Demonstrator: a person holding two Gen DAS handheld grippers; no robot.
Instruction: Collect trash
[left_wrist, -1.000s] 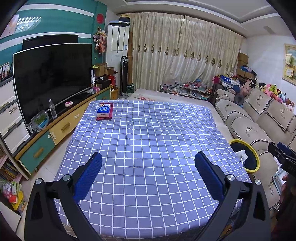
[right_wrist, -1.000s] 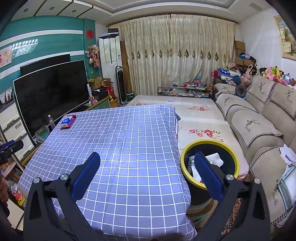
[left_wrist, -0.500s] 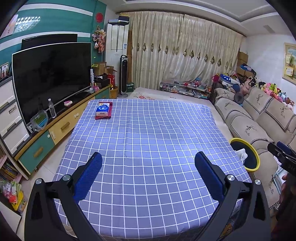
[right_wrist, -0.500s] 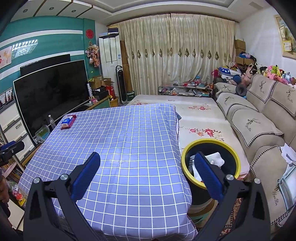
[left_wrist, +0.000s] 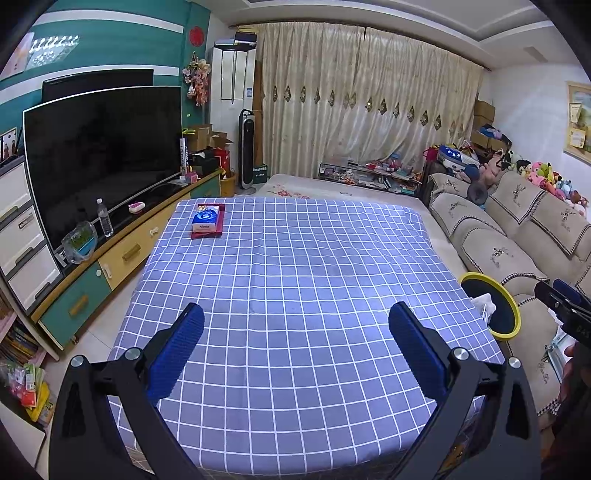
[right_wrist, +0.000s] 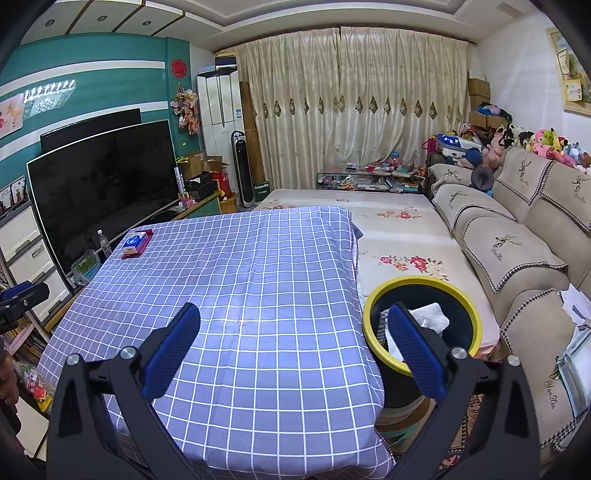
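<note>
A black bin with a yellow rim (right_wrist: 476, 325) stands on the floor at the table's right side, with crumpled white paper (right_wrist: 430, 317) inside; the same bin (left_wrist: 511, 314) shows at the right in the left wrist view. A blue tissue pack (left_wrist: 205, 218) lies on a red tray at the table's far left corner, also seen as the tissue pack (right_wrist: 133, 242) in the right wrist view. My left gripper (left_wrist: 295, 321) hangs open above the near part of the table, holding nothing. My right gripper (right_wrist: 295, 321) is open over the table's near right edge, beside the bin.
A blue checked cloth (left_wrist: 295, 266) covers the table. A large TV (left_wrist: 103, 151) stands on a low cabinet on the left, a beige sofa (right_wrist: 517, 240) with plush toys runs along the right, and a floral mat (right_wrist: 399, 236) lies beyond the table.
The left wrist view has tilted slightly, so the table and tissue pack sit a little lower in frame. The right gripper has barely moved. Both stay open.
</note>
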